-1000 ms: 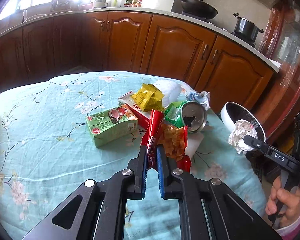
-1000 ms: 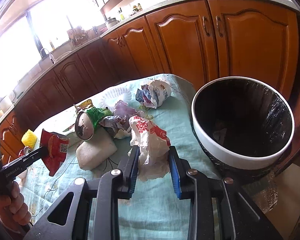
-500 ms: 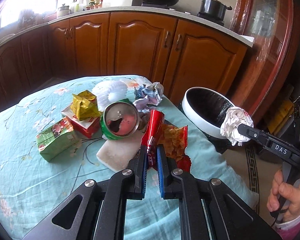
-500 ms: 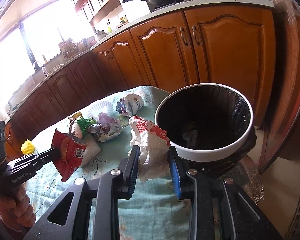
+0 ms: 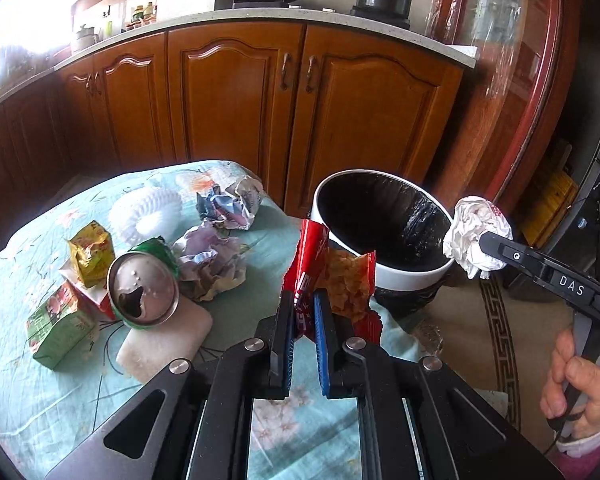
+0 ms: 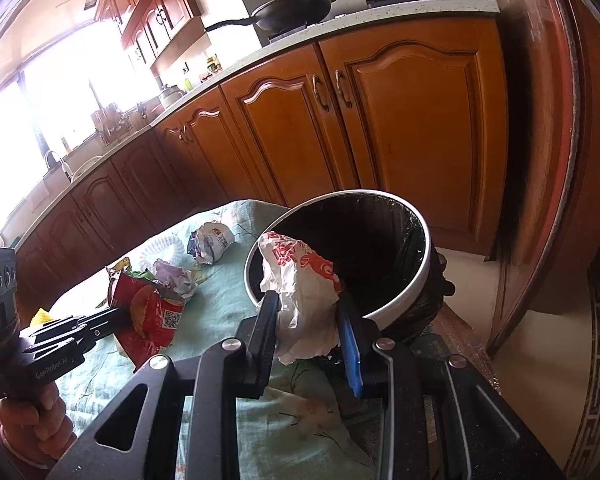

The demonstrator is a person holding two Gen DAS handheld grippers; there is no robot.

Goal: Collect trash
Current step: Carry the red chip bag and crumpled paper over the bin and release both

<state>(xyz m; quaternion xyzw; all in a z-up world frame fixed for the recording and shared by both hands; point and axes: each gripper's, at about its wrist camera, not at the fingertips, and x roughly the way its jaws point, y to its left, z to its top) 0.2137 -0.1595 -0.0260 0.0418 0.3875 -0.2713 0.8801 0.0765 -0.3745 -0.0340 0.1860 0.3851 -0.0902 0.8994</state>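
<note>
Round white bin with black liner sits right off the desk edge; left tool pinches a red snack wrapper, right tool clamps a crumpled white-and-red paper bag at the rim, both angled down.

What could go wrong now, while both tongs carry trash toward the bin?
1. The left tongs pinch only an edge of the open red snack bag; crumbs might spill onto the tablecloth.
2. The right tongs hold the crumpled white wrapper near the white bin rim; released early, it might fall outside.
3. Both tongs approach one opening and might collide.
</note>
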